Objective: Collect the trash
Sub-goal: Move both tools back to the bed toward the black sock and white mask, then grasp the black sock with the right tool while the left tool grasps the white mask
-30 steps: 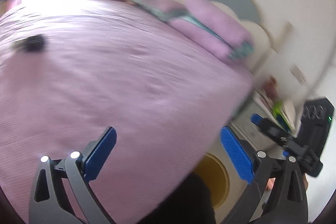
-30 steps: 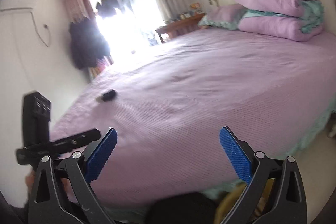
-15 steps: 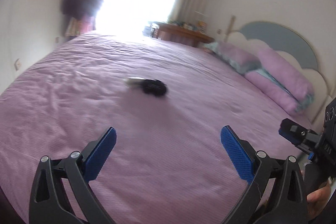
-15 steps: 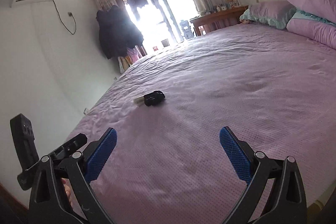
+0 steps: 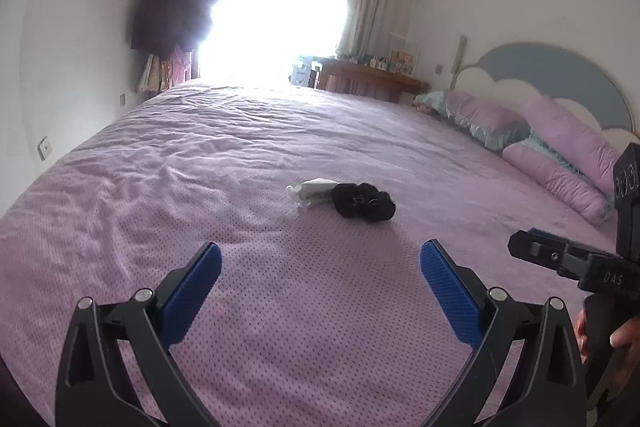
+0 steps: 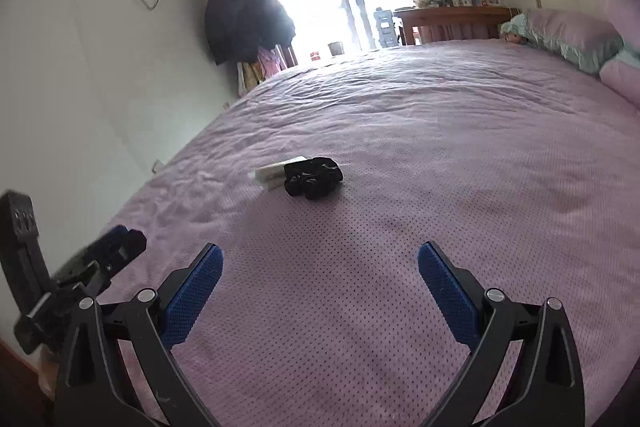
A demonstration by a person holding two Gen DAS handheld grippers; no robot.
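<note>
**Both cameras now settled on the trash in mid-bed**

The bed [image 5: 320,131] fills both views, where a second ago the left view swept blurred past the pillows [image 5: 560,143] and floor; both tools have swung round to face the same spot, so I judge the search over and the reach about to begin. The left hand-held gripper [image 5: 320,267] hangs with jaws spread wide, empty; the right hand-held gripper [image 6: 320,267] likewise, wide and empty, both well short of the target. A black crumpled wad [image 5: 362,205] lies on the cover near the middle; touching its left side, a small white packet [image 5: 314,190], its long axis running roughly left-to-right in the left view, one end under or against the wad.
</note>
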